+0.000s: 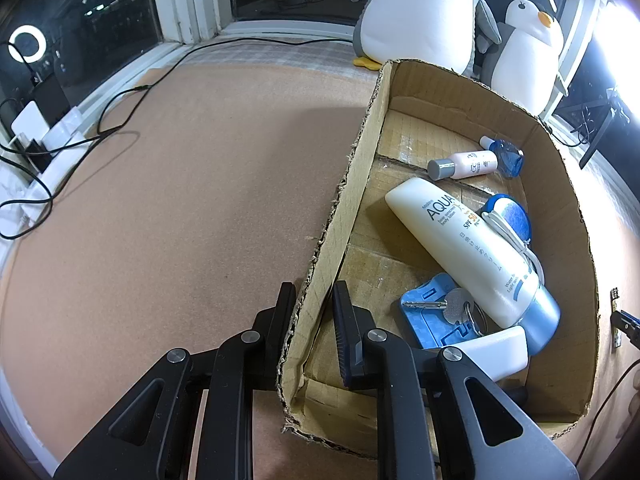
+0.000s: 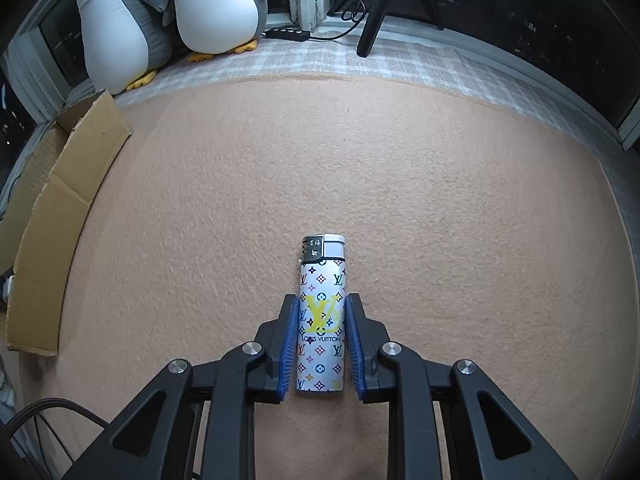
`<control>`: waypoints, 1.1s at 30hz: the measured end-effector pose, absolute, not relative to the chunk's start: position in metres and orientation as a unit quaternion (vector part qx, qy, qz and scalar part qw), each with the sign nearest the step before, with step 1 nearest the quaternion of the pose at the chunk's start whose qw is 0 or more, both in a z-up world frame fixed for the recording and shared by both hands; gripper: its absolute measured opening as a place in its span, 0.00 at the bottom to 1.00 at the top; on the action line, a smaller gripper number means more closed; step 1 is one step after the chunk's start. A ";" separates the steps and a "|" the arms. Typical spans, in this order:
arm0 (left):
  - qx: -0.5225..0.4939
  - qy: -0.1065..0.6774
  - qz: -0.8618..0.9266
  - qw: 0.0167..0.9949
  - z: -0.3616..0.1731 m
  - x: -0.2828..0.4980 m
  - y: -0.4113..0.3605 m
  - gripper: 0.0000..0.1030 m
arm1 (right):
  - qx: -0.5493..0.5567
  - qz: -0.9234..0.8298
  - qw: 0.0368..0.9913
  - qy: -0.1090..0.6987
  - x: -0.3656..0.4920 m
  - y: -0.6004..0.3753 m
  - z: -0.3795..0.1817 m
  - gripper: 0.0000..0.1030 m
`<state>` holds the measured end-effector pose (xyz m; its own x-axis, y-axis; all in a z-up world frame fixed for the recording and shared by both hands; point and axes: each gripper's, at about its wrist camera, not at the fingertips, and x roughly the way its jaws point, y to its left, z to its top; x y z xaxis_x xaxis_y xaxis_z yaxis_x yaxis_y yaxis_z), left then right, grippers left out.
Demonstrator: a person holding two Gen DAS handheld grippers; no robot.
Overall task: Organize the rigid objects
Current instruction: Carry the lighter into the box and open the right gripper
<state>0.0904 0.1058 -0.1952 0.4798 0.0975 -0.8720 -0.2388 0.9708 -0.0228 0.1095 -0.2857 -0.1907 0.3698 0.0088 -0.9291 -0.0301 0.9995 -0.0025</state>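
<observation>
Our left claw point(image 1: 314, 300) clamps the box point(image 1: 568, 208) wall, bottles already inside, while our right claw point(image 2: 320, 336) closes on the lighter point(image 2: 321, 312), left out on the mat point(image 2: 440, 200).

Both cameras ride close above the peach mat point(image 2: 400, 168), tilted steeply down along their fingers. The left wrist view looks over the cardboard box point(image 1: 568, 184) toward the mat's far edge; the right wrist view faces open mat. Both catch the box and the plush penguins point(image 2: 216, 4).
</observation>
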 end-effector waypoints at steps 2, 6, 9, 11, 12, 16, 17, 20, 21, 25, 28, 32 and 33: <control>-0.071 0.500 0.098 0.857 -0.195 0.090 0.106 0.15 | -0.005 0.014 0.829 0.559 0.109 -0.286 -0.190 0.20; -0.071 0.500 0.098 0.857 -0.195 0.090 0.106 0.15 | 0.006 0.022 0.831 0.556 0.109 -0.282 -0.184 0.20; -0.071 0.500 0.098 0.857 -0.195 0.090 0.106 0.15 | 0.004 0.032 0.836 0.547 0.111 -0.273 -0.172 0.20; -0.071 0.500 0.098 0.857 -0.195 0.091 0.106 0.15 | 0.001 0.041 0.842 0.538 0.115 -0.265 -0.161 0.20; -0.071 0.500 0.098 0.857 -0.195 0.091 0.106 0.15 | 0.001 0.045 0.844 0.535 0.116 -0.261 -0.156 0.20; -0.071 0.501 0.098 0.857 -0.195 0.091 0.106 0.15 | -0.005 0.073 0.852 0.519 0.126 -0.237 -0.132 0.20; -0.071 0.500 0.098 0.857 -0.195 0.090 0.106 0.15 | -0.008 0.079 0.853 0.516 0.129 -0.231 -0.127 0.20; -0.071 0.501 0.098 0.857 -0.195 0.091 0.106 0.15 | -0.017 0.103 0.856 0.506 0.137 -0.210 -0.112 0.20; -0.072 0.501 0.098 0.857 -0.195 0.090 0.106 0.15 | -0.021 0.111 0.857 0.502 0.139 -0.202 -0.108 0.20; -0.074 0.501 0.098 0.857 -0.195 0.090 0.106 0.15 | -0.032 0.143 0.857 0.494 0.149 -0.174 -0.097 0.20; -0.076 0.501 0.098 0.857 -0.196 0.090 0.106 0.15 | -0.045 0.166 0.856 0.487 0.154 -0.151 -0.091 0.20; -0.076 0.501 0.099 0.856 -0.196 0.089 0.105 0.15 | -0.060 0.194 0.854 0.479 0.160 -0.121 -0.085 0.20; -0.076 0.501 0.098 0.857 -0.196 0.089 0.105 0.15 | -0.064 0.201 0.853 0.478 0.161 -0.114 -0.084 0.20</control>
